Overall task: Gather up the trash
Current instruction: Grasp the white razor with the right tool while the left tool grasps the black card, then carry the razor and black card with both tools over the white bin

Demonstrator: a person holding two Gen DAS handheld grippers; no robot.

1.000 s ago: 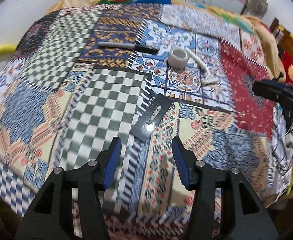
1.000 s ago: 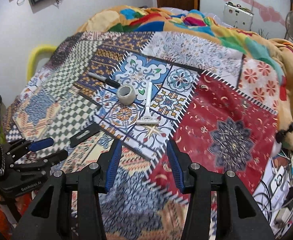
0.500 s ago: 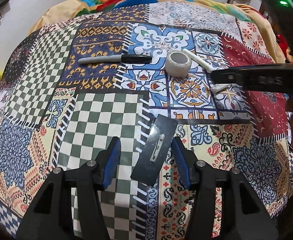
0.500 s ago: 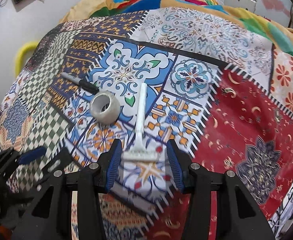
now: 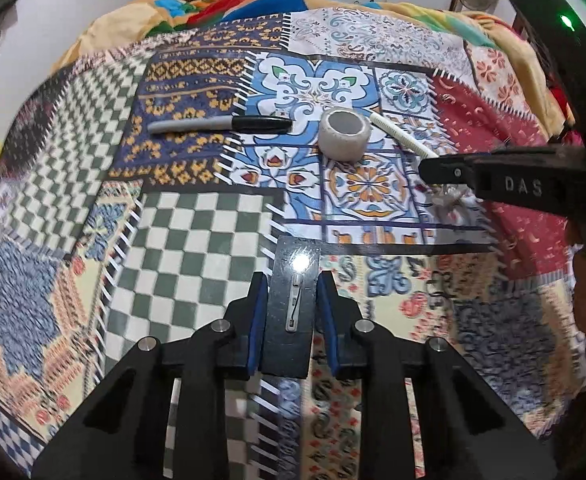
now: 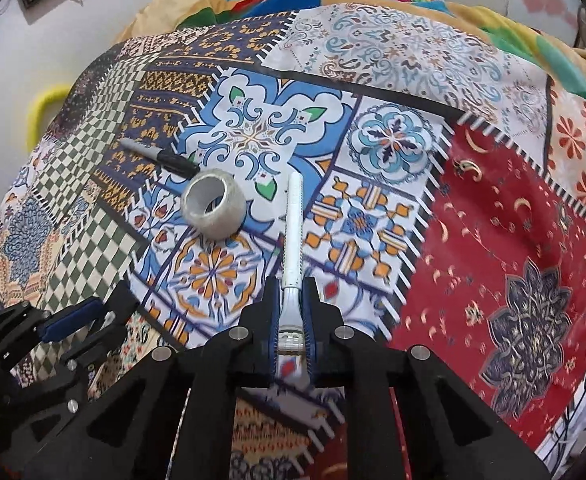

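Left gripper [image 5: 291,312] is clamping a dark flat packet [image 5: 291,304] at lower centre of its frame, on the patchwork bedspread [image 5: 197,240]. Right gripper [image 6: 291,320] is gripping the head end of a white razor [image 6: 293,236], lower centre. Tape roll [image 6: 213,210] and marker [image 6: 161,156] are lying left of the razor.

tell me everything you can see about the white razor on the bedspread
The white razor is a disposable plastic one with a long ribbed handle and a wider head at the near end. It lies flat on the patchwork bedspread, handle pointing away from the camera. The right gripper has closed its blue-padded fingers on the neck and head. The roll of tape sits just to its left, not touching. In the left wrist view only the handle tip shows.
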